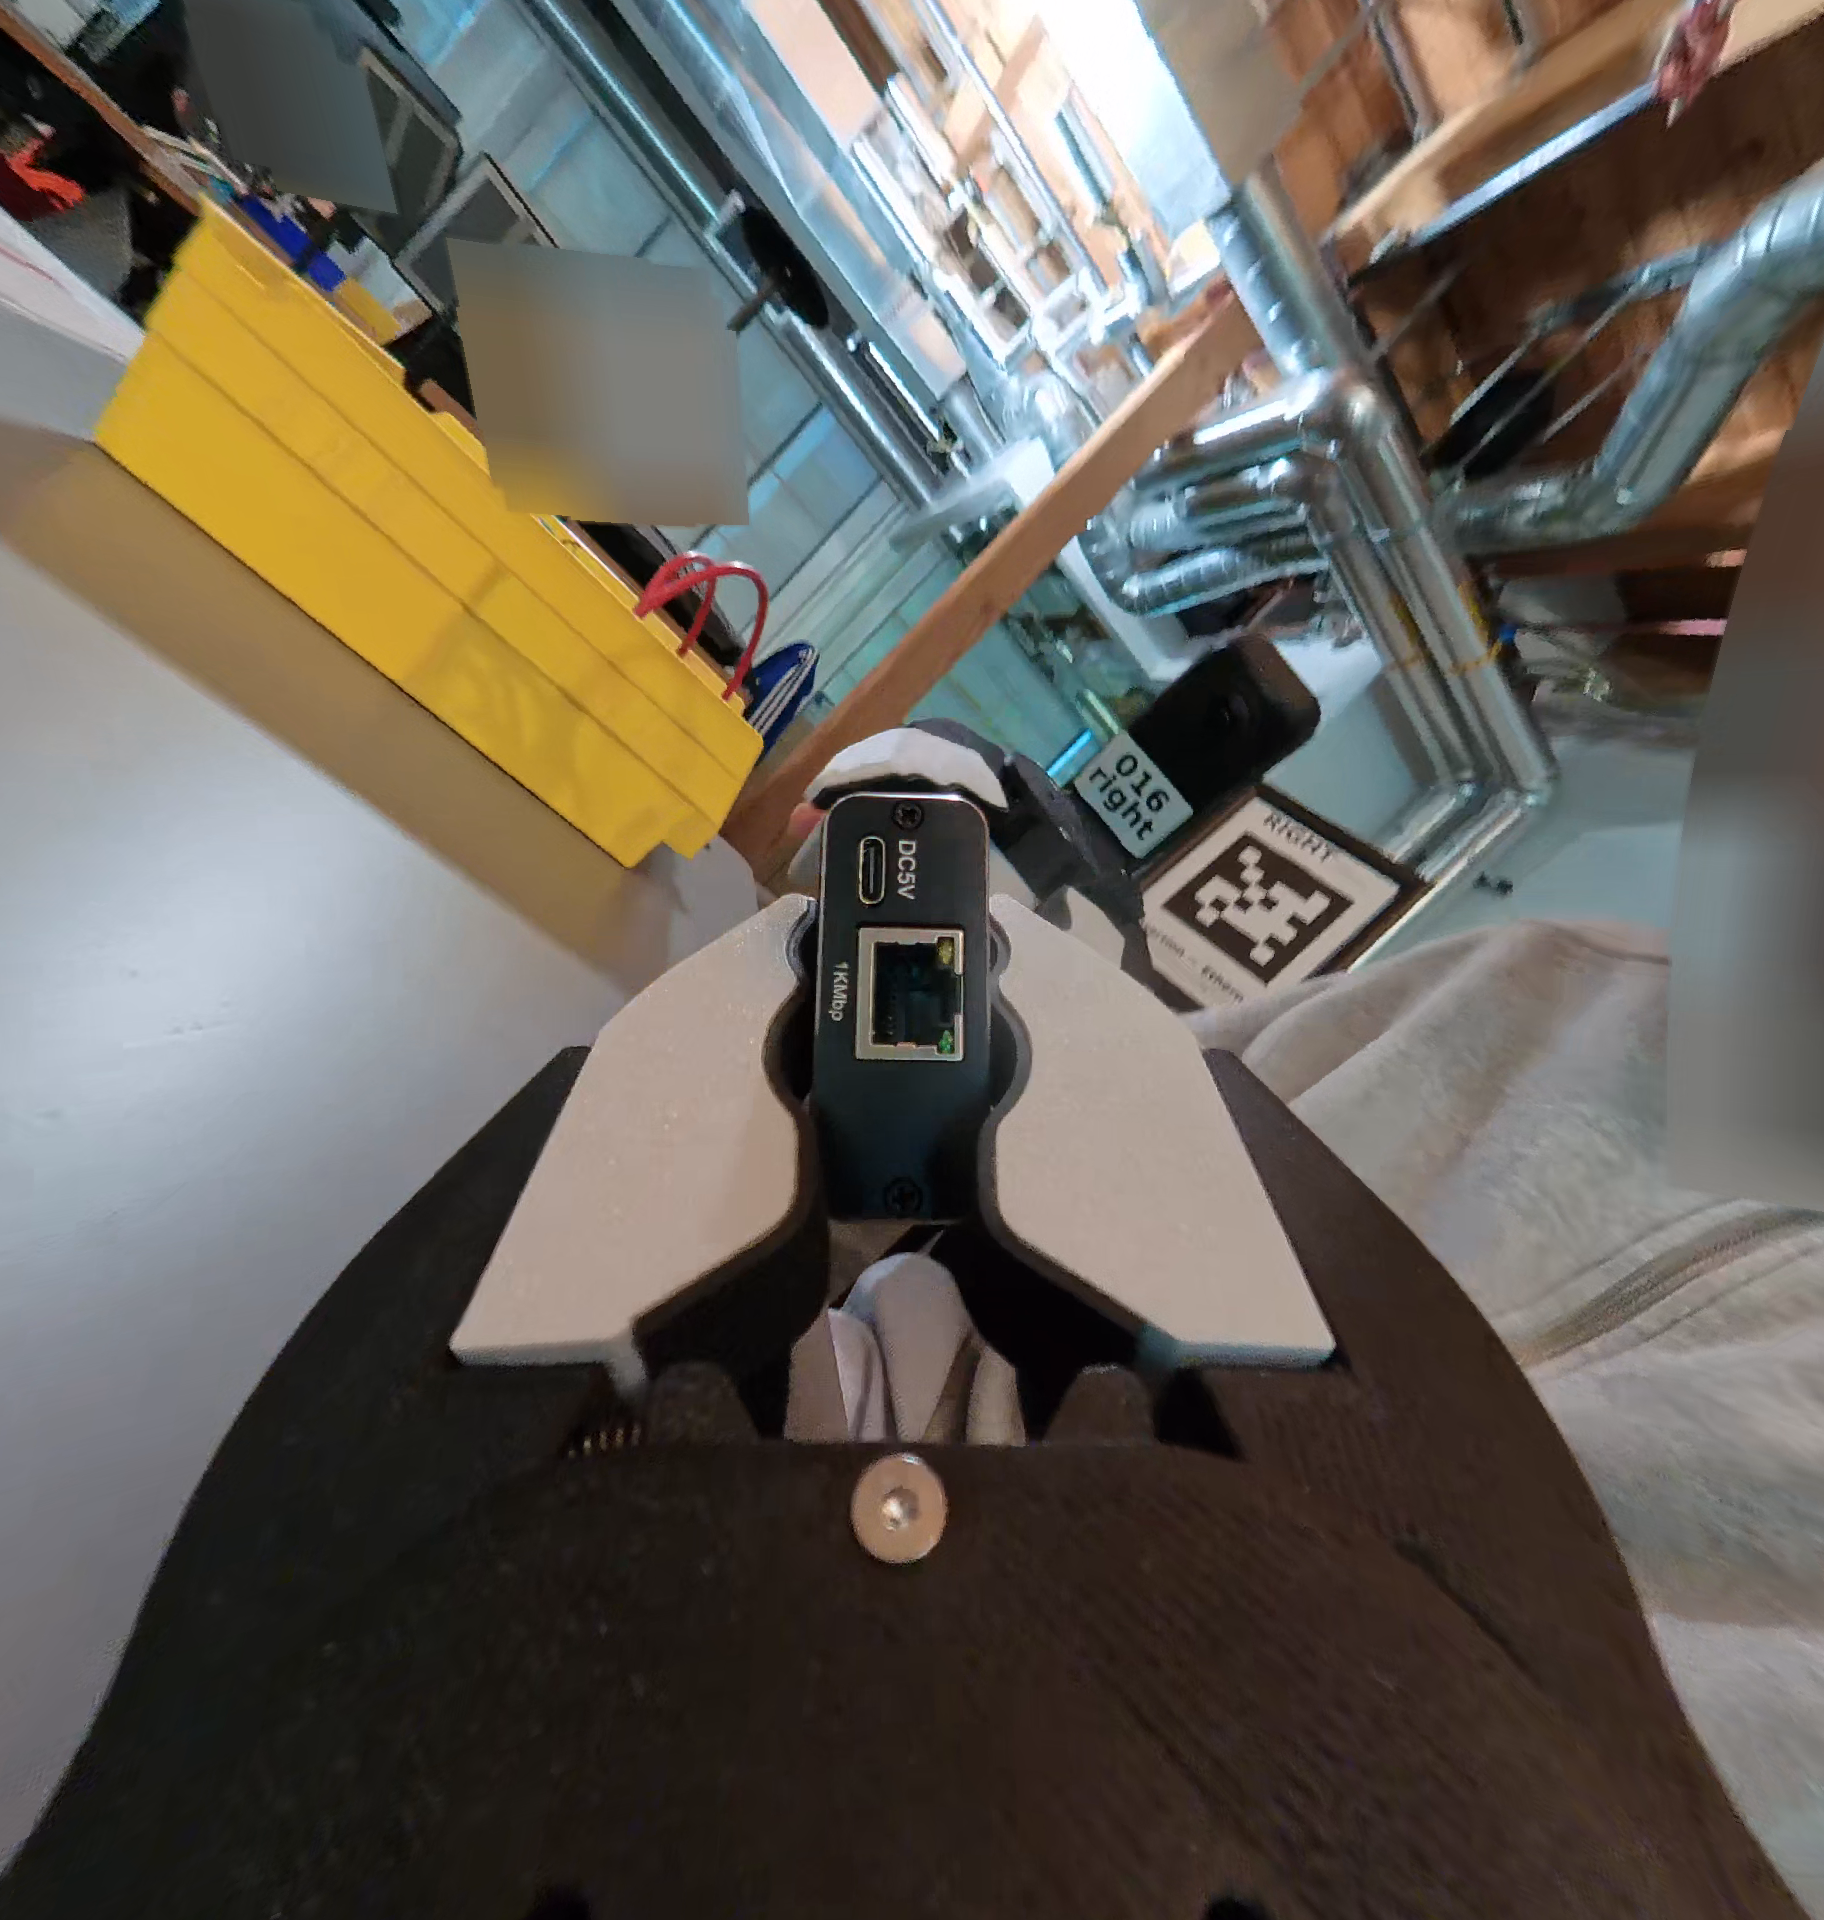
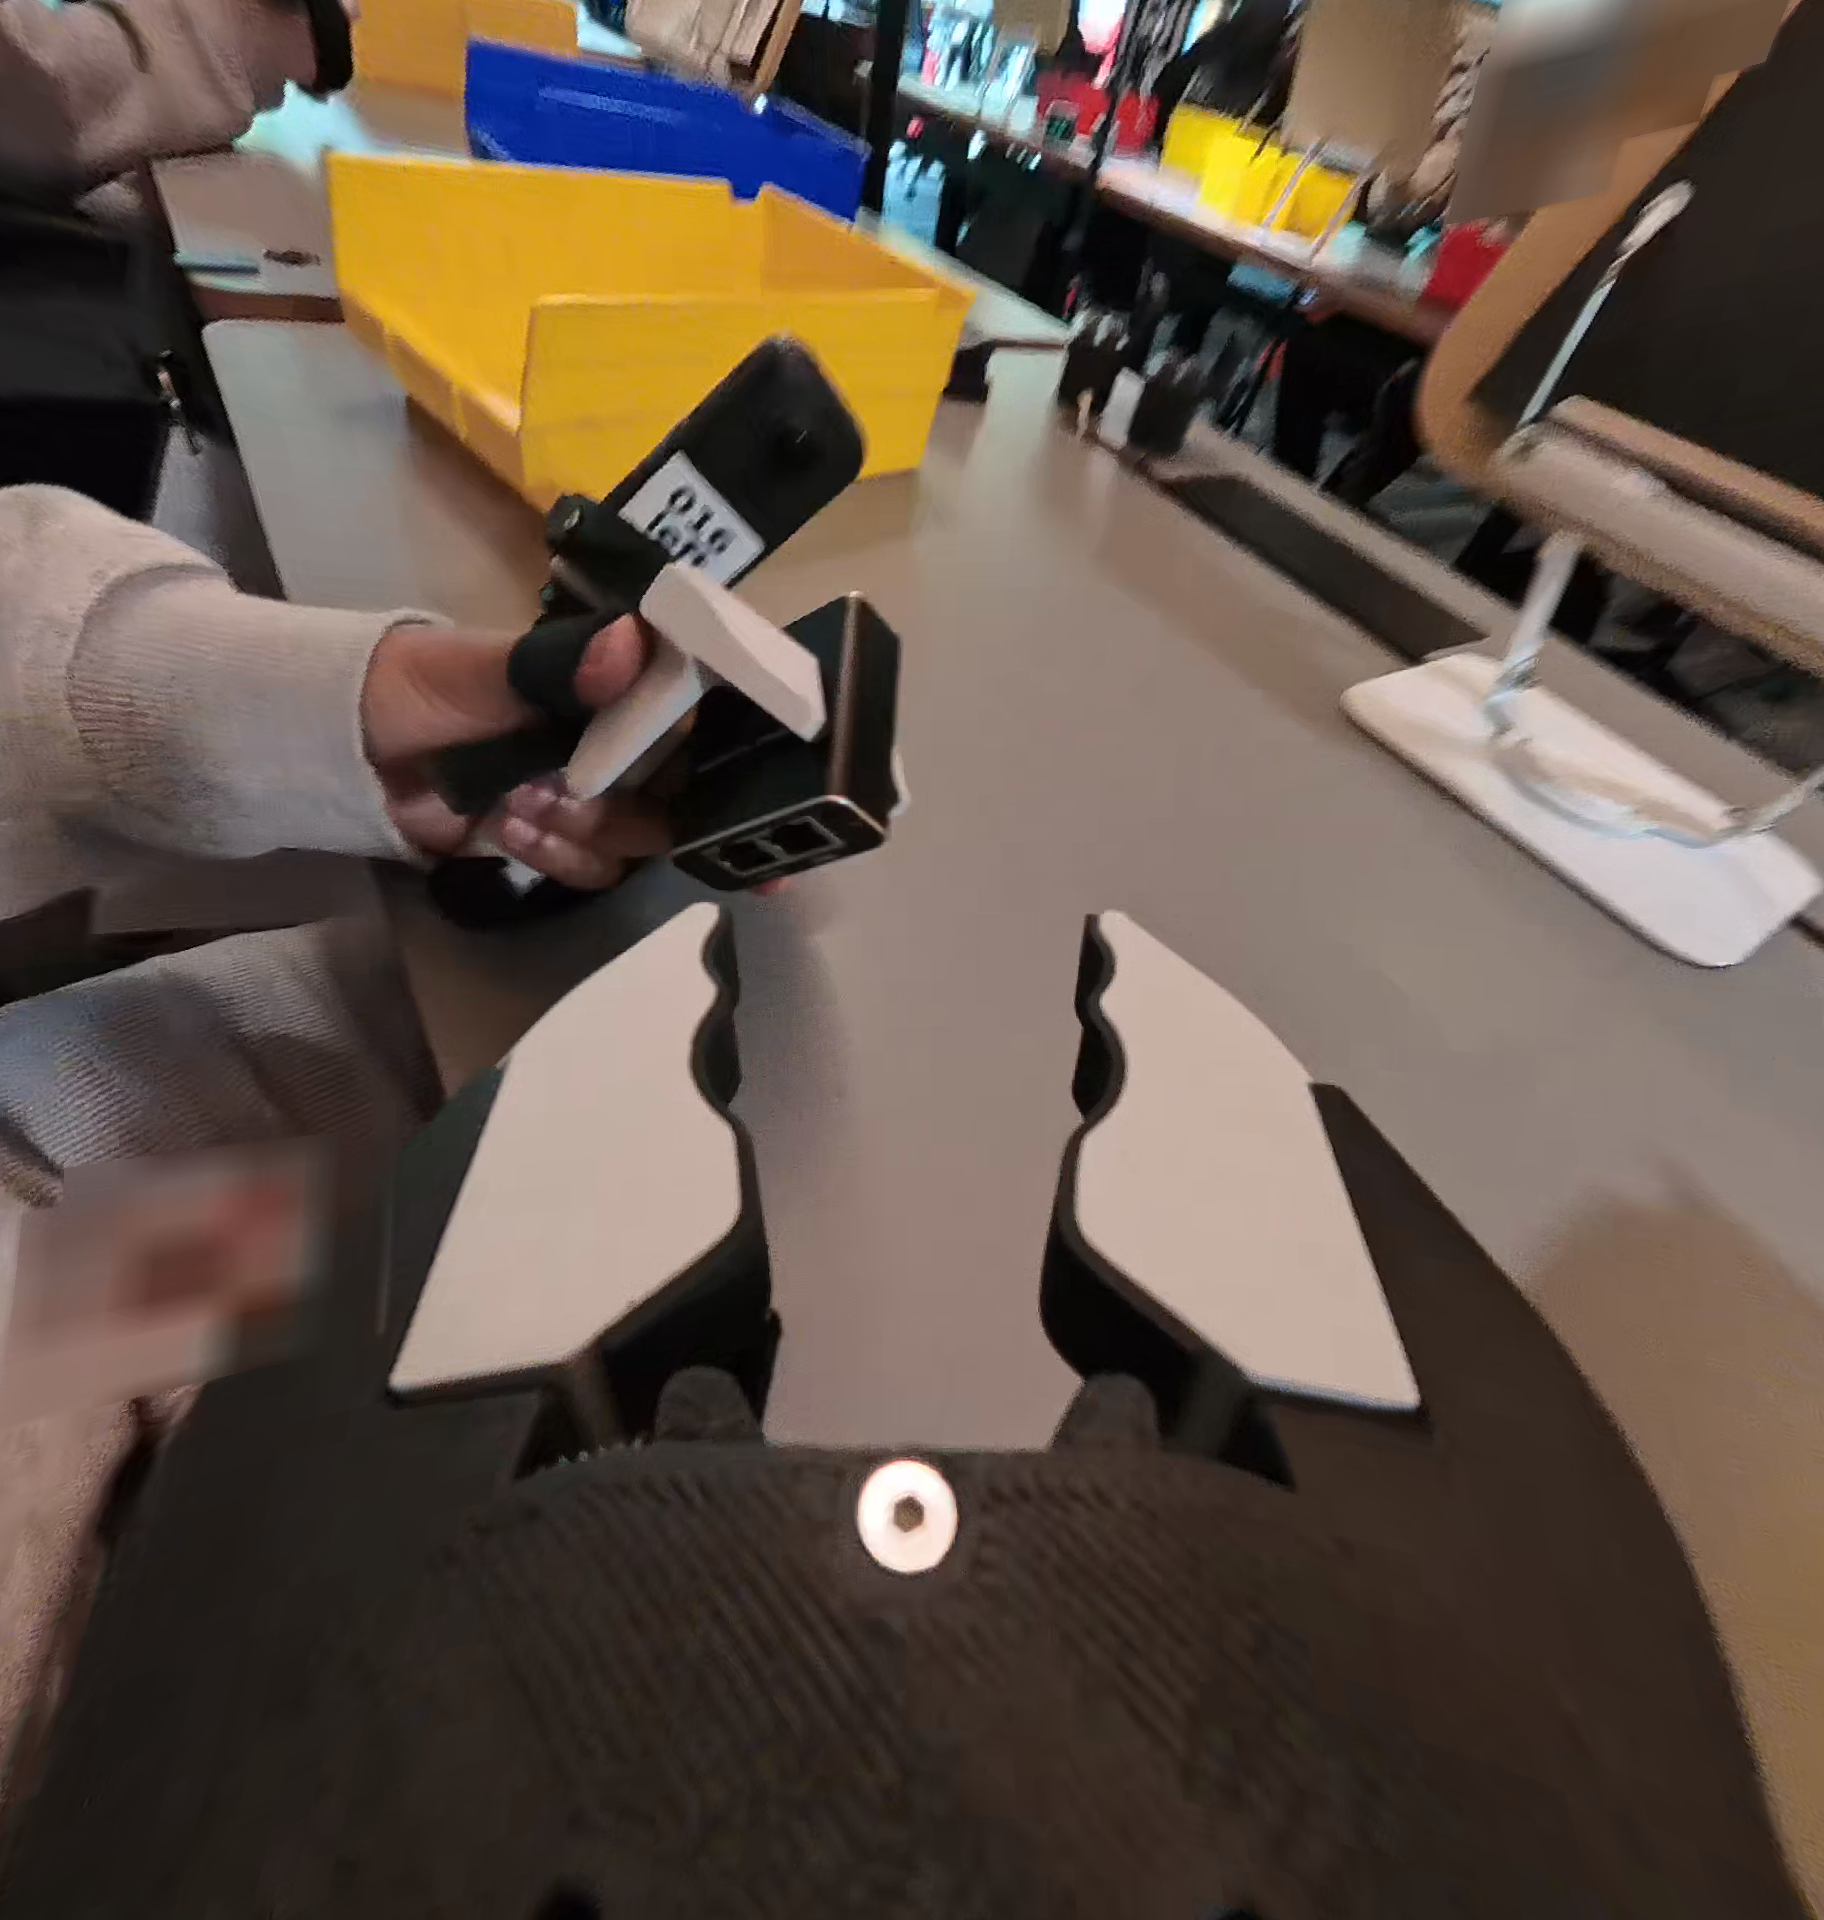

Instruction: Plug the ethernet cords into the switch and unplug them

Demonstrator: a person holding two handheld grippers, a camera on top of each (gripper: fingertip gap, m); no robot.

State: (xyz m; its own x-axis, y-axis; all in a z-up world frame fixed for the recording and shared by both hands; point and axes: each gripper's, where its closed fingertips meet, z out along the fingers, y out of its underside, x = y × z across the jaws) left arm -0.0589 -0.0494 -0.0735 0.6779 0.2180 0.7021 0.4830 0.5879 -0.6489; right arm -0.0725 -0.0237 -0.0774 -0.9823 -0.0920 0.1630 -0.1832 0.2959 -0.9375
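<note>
- Pinching the black switch [image 1: 906,1023] between their grey fingers [image 1: 679,1122], your left tongs [image 1: 906,935] hold it by its flat sides, lifted clear of the counter [image 1: 160,935].
- In the left wrist view the switch's end face looks back at the camera: a small oval port above, one network socket below it, a screw at top and bottom.
- In the right wrist view your left hand [image 2: 472,727] grips the left tongs [image 2: 773,686] at the left of the picture, a pale knit sleeve [image 2: 160,686] reaching to the wrist.
- There the switch [image 2: 835,748] hangs tilted above the grey counter [image 2: 1095,727], and its lower end face shows two empty sockets side by side.
- A black camera [image 2: 773,436] with a white sticker sits on top of the left tongs.
- Behind it, a yellow bin [image 2: 627,312] lies on the counter, with a blue bin [image 2: 659,114] farther back.
- In the middle, your right tongs [image 2: 906,966] are spread wide with nothing between them, only bare counter showing in the gap; they sit just below and right of the switch, not touching it.
- At the right, a white stand [image 2: 1594,810] with a clear bracket rests on the counter.
- The left wrist view shows the right tongs [image 1: 1043,821] behind the switch, mostly hidden by it, beside a black-and-white square marker [image 1: 1272,904].
- No ethernet cord can be made out in either view.
</note>
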